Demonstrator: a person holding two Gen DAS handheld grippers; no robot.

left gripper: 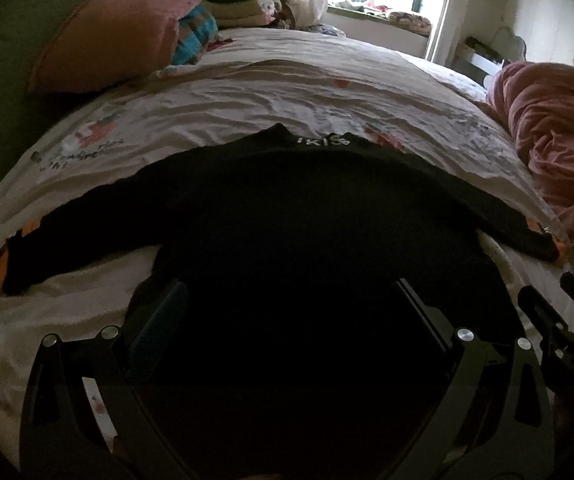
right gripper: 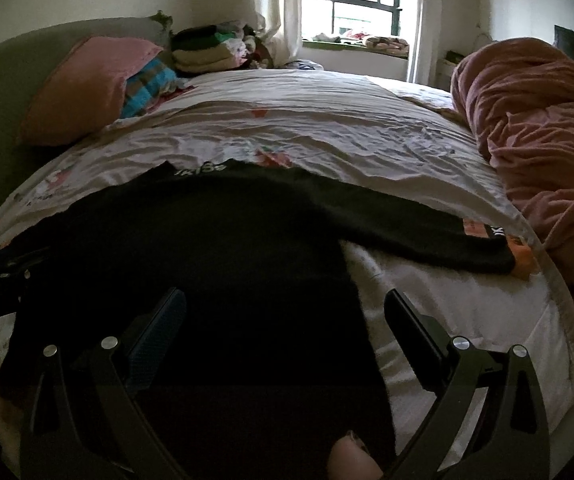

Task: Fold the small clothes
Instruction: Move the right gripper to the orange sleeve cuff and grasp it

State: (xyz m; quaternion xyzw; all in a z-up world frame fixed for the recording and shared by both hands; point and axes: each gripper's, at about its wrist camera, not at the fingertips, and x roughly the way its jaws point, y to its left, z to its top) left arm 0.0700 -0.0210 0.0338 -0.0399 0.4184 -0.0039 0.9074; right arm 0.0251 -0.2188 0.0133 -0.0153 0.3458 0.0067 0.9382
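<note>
A black long-sleeved top [left gripper: 287, 208] lies flat on the bed, collar with white lettering away from me, both sleeves spread out to the sides. It also shows in the right wrist view [right gripper: 207, 248]. My left gripper [left gripper: 287, 300] is open over the top's lower body, jaws wide apart, holding nothing. My right gripper [right gripper: 285, 308] is open over the top's lower right edge, its left finger [right gripper: 159, 332] over the black cloth and its right finger [right gripper: 415, 332] over the white sheet. The right gripper shows at the right edge of the left wrist view [left gripper: 559, 320].
The bed has a white printed sheet [left gripper: 247, 100]. A pink pillow [left gripper: 111, 32] and a stack of folded clothes [left gripper: 239, 4] lie at the far left. A bunched pink blanket [right gripper: 535, 132] lies along the right side. A window [right gripper: 351, 0] is behind.
</note>
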